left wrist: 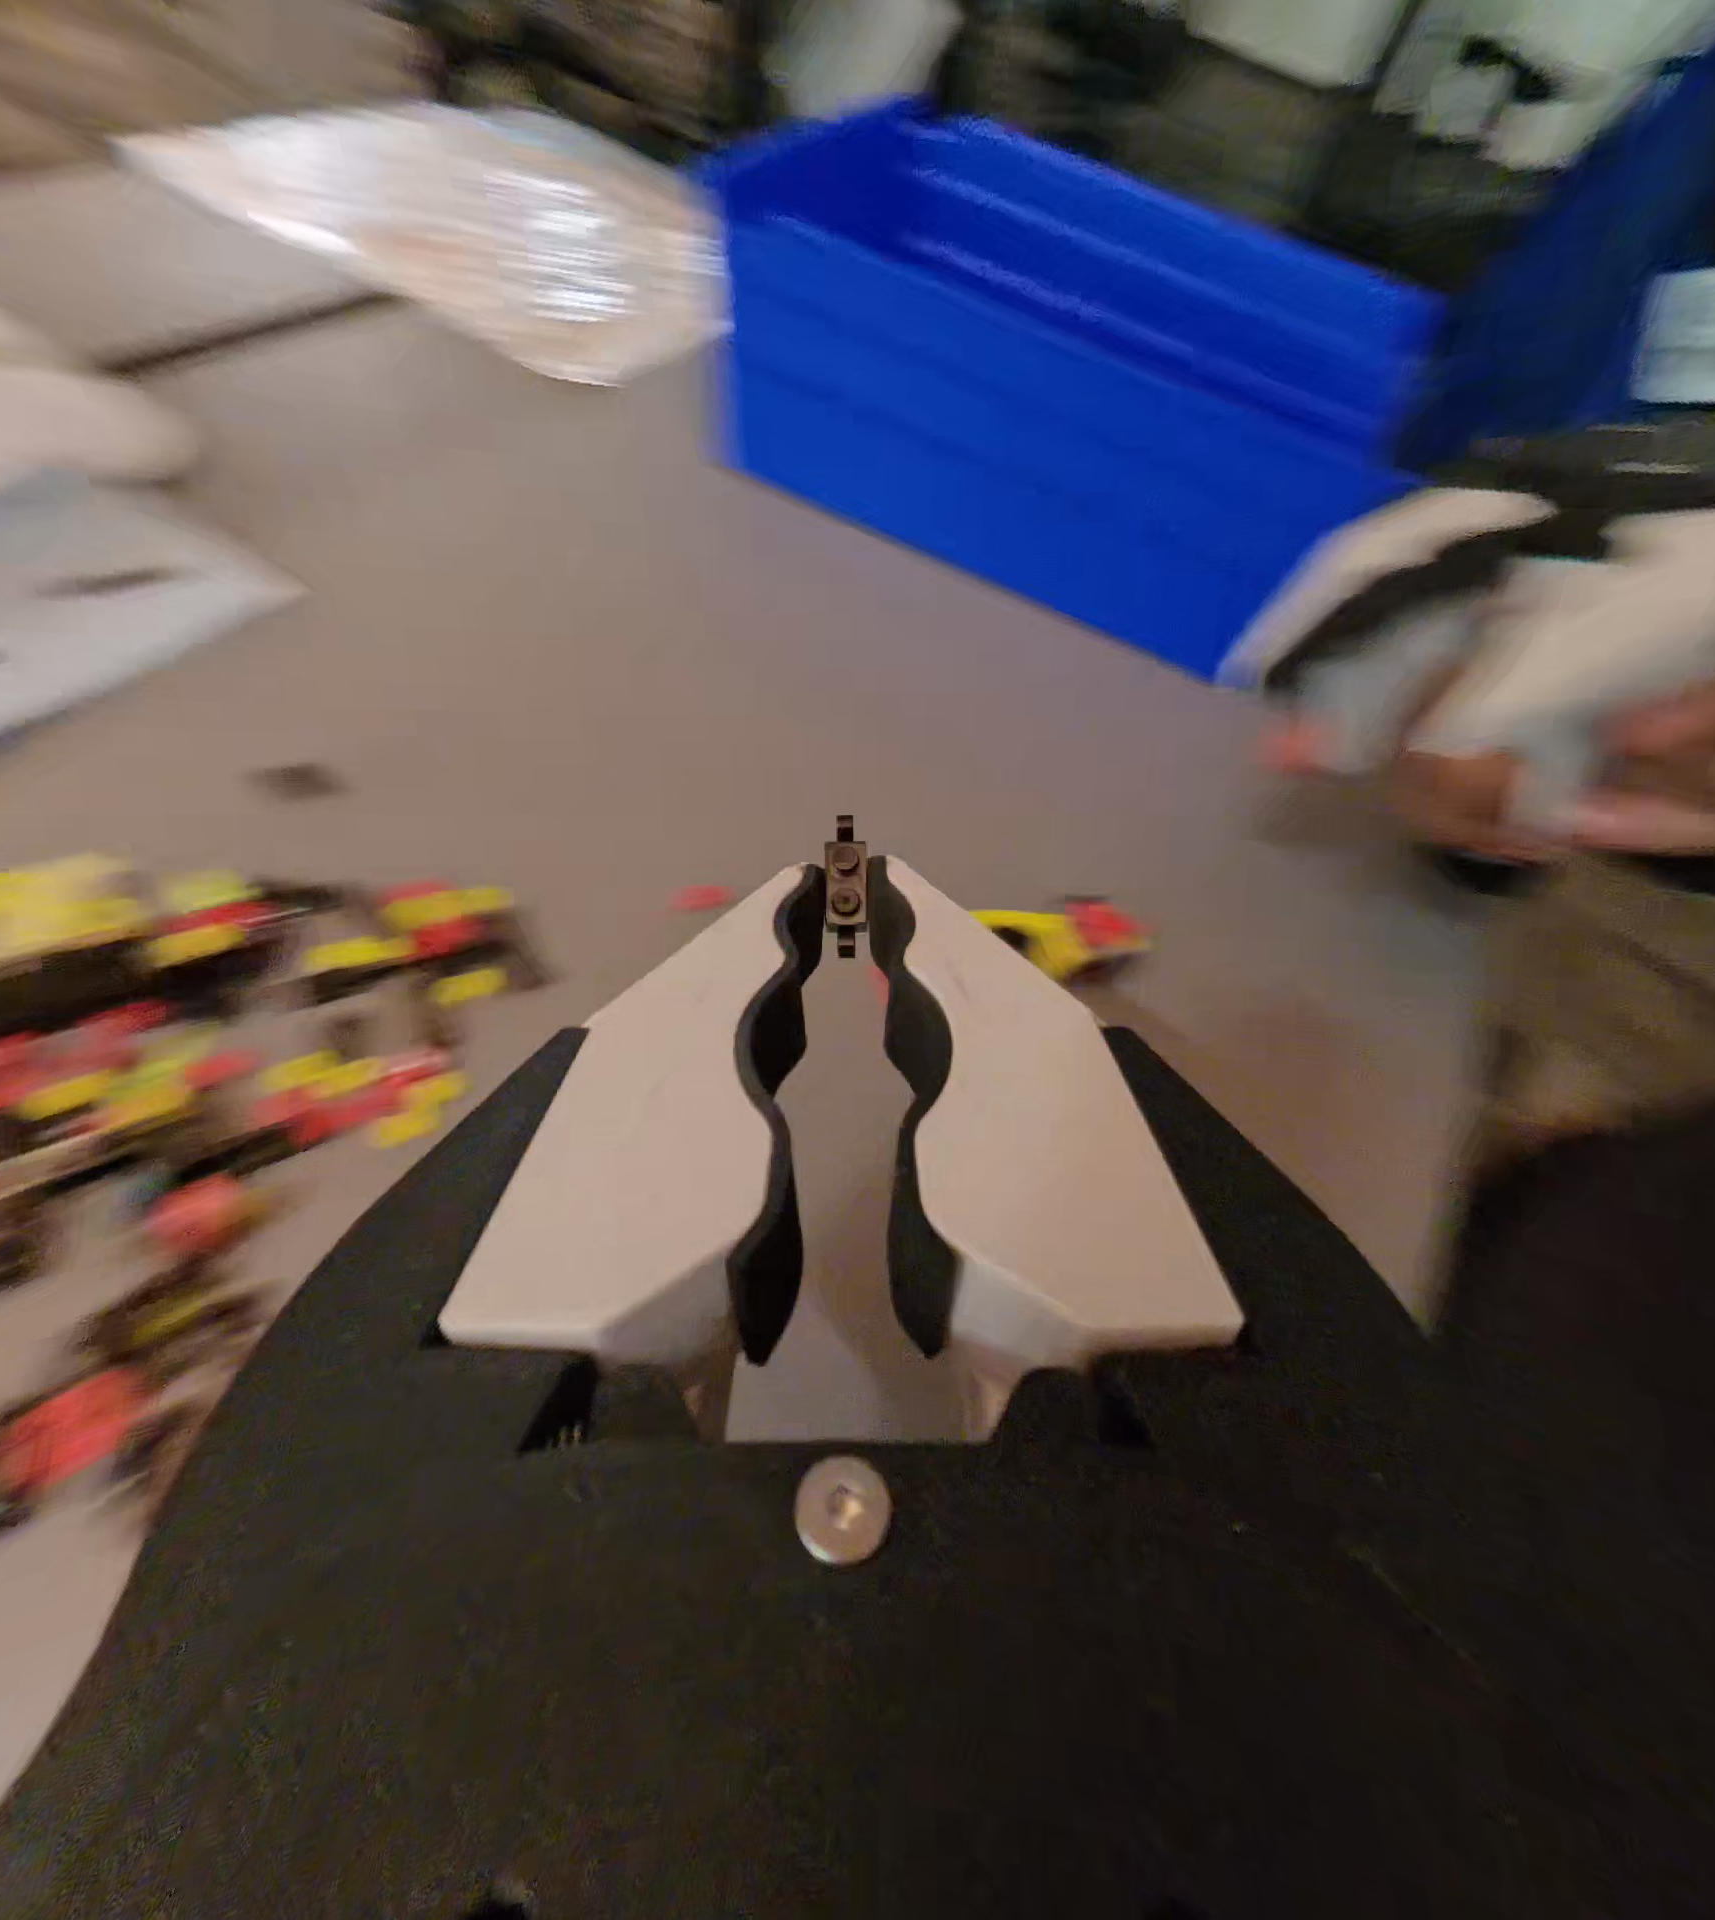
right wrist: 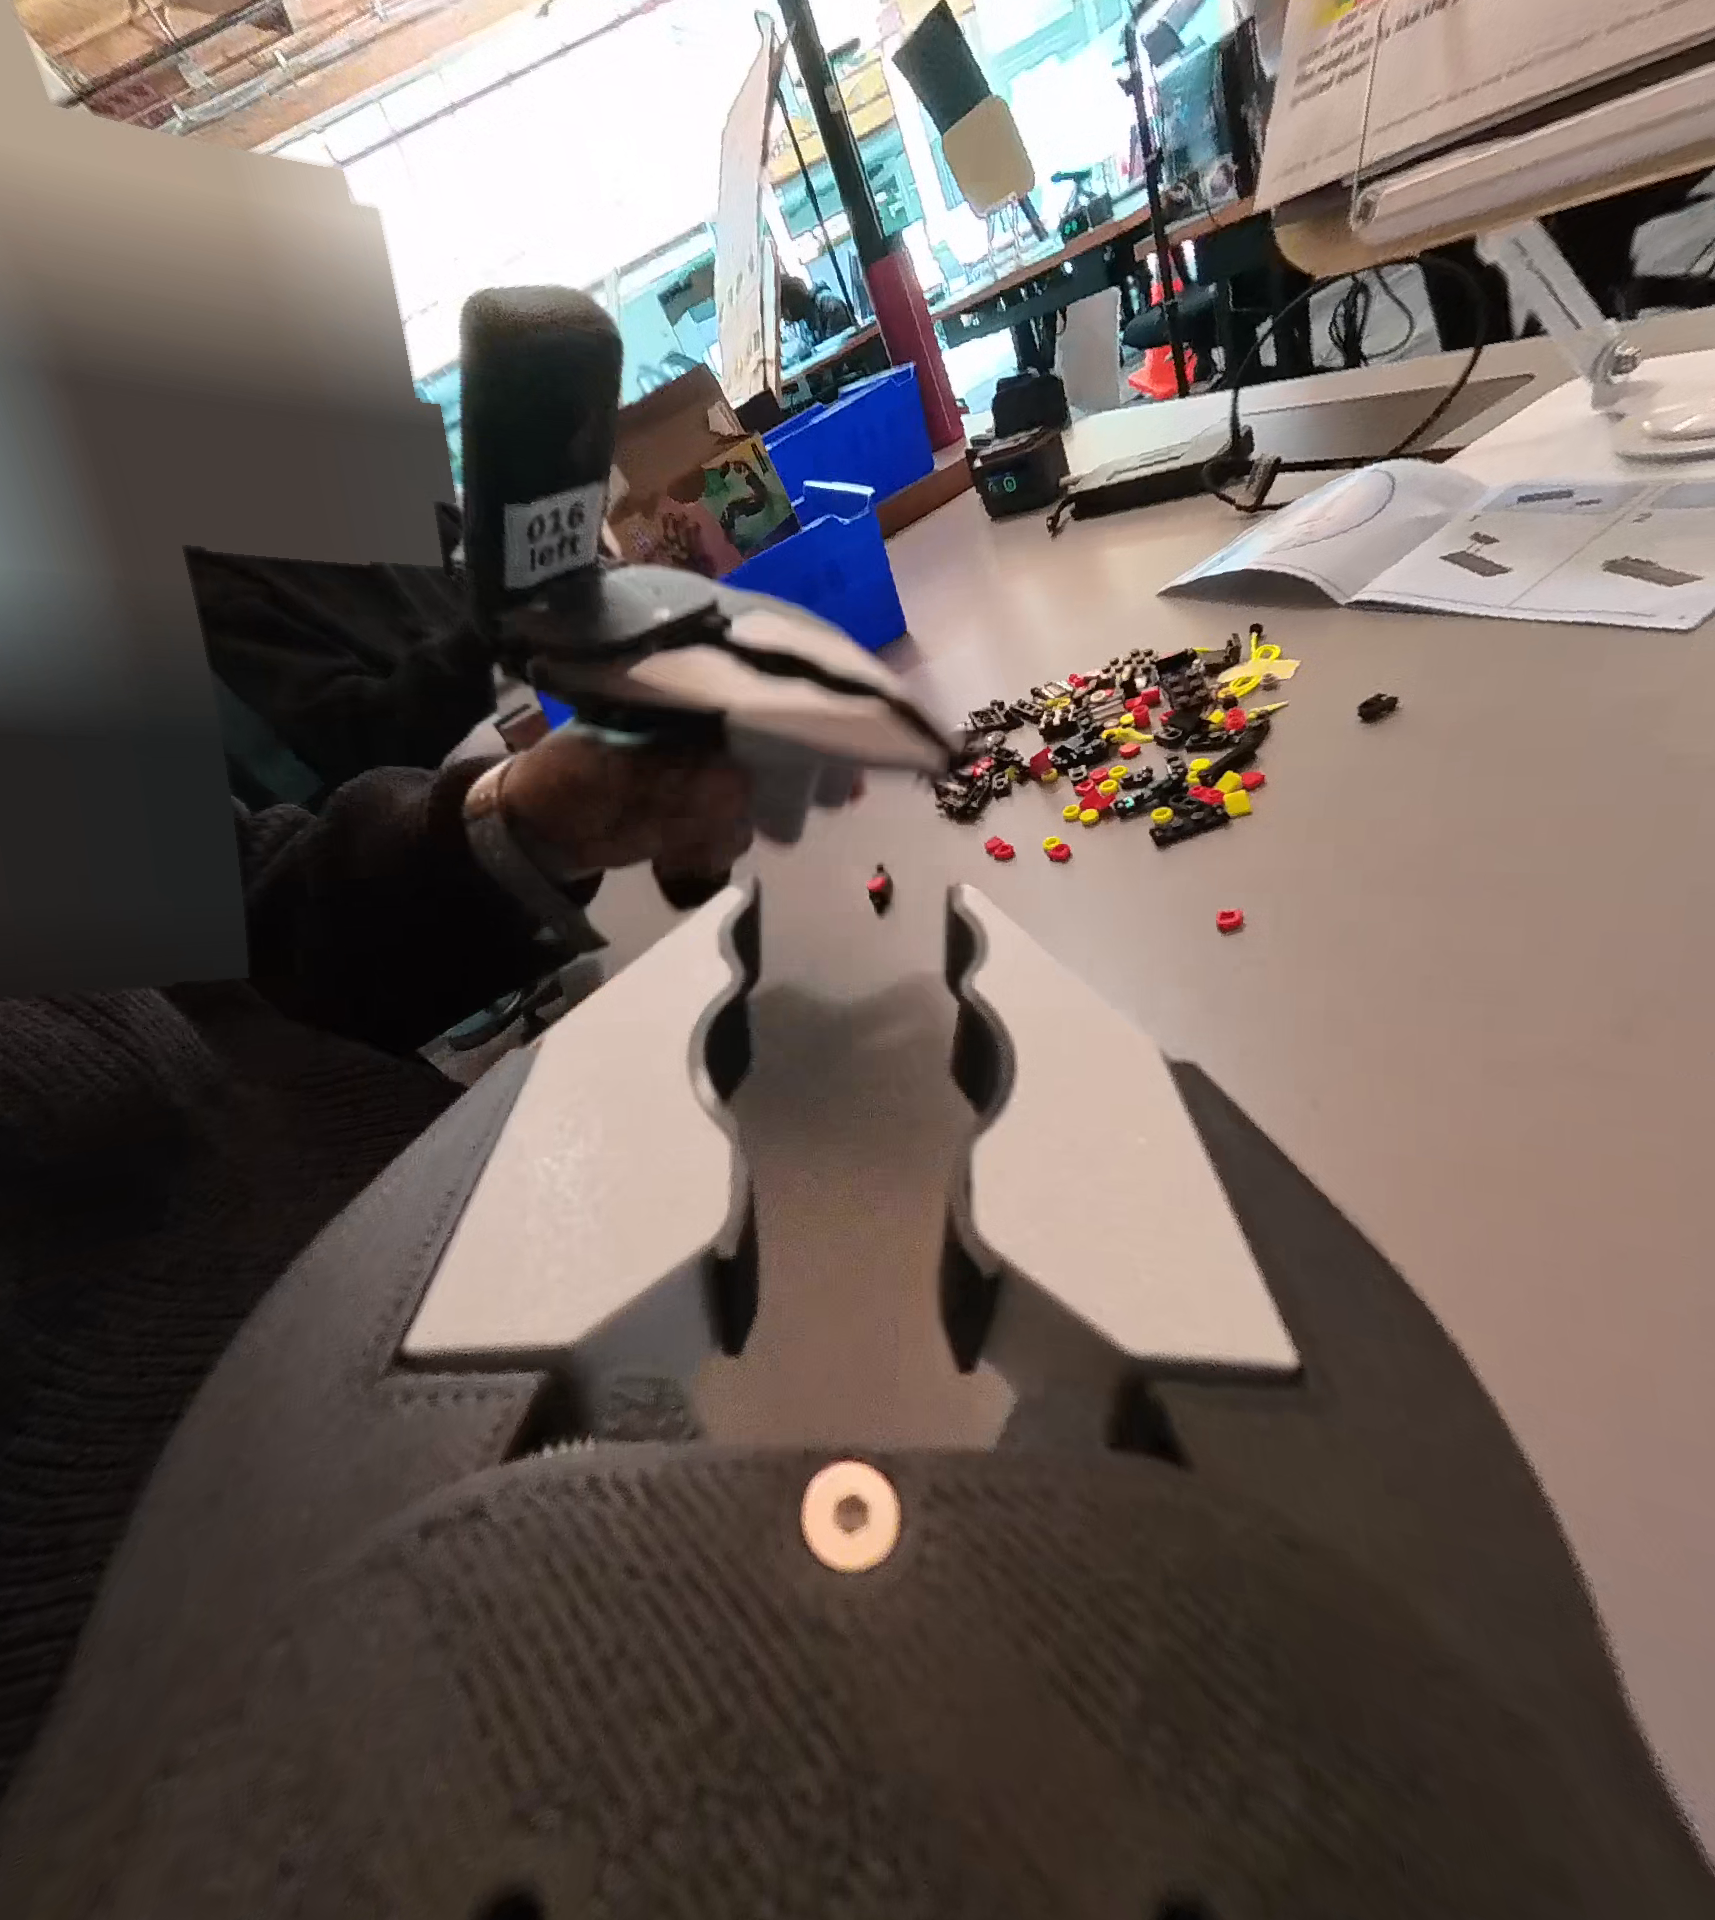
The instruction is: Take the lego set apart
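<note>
The left gripper (left wrist: 845,902) pinches 1 small black piece (left wrist: 845,891), likely carrying it to the loose pile (right wrist: 1123,738); the right gripper (right wrist: 853,914) waits, jaws parted and empty.

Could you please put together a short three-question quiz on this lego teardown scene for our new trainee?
1. True or false: the left gripper is shut on a small black lego piece.
2. Is the right gripper open or shut?
3. Where do the loose lego pieces lie: A) in the blue bin, B) on the grey table, C) on the instruction booklet?

Key: 1 true; 2 open, holding nothing; 3 B.
</note>
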Demonstrator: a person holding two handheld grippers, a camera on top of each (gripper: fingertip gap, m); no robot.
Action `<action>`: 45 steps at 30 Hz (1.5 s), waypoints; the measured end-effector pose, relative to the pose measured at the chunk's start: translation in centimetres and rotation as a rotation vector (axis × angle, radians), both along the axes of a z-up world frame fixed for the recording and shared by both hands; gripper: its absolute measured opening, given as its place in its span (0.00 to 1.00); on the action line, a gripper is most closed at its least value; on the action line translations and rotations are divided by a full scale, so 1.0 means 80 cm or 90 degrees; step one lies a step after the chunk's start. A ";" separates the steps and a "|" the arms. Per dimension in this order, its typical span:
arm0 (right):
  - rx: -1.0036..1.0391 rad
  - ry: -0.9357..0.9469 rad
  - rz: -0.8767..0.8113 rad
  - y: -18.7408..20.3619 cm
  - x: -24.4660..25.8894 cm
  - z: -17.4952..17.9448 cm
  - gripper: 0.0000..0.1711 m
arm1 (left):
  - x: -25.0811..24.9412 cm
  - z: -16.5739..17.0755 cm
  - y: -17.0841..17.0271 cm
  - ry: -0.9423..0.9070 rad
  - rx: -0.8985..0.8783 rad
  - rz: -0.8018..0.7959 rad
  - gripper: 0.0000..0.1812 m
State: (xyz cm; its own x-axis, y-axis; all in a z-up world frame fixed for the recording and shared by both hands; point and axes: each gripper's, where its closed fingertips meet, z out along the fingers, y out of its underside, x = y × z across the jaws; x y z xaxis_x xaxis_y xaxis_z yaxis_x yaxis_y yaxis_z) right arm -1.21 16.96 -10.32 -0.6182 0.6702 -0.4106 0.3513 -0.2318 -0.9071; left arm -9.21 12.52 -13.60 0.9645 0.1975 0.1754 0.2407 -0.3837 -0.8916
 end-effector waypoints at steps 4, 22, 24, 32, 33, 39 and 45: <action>0.036 -0.021 -0.021 -0.004 -0.007 -0.014 0.40 | -0.099 -0.024 -0.057 0.065 -0.071 0.189 0.05; 0.089 -0.019 0.034 -0.020 0.006 -0.025 0.07 | -0.144 -0.058 -0.091 0.042 -0.130 0.274 0.20; 0.084 -0.019 0.027 -0.016 0.004 -0.024 0.07 | -0.128 -0.049 -0.088 0.051 -0.120 0.238 0.19; 0.061 -0.029 0.025 -0.011 0.002 -0.024 0.08 | -0.049 -0.077 -0.120 0.131 -0.231 -0.039 0.14; 0.058 -0.031 0.026 -0.012 0.002 -0.024 0.08 | -0.040 -0.085 -0.127 0.116 -0.247 -0.067 0.14; 0.046 -0.041 0.028 -0.011 0.000 -0.027 0.08 | -0.036 -0.110 -0.137 0.072 -0.283 -0.082 0.15; 0.043 -0.046 0.027 -0.011 -0.002 -0.029 0.08 | -0.031 -0.109 -0.128 0.077 -0.268 -0.098 0.03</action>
State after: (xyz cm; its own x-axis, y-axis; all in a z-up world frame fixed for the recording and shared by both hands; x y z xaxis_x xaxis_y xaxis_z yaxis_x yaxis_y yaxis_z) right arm -1.34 16.10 -12.67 -0.6168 0.6723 -0.4094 0.4244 -0.1540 -0.8923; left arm -11.68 2.25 -22.33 0.9967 0.0809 -0.0049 0.0569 -0.7413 -0.6688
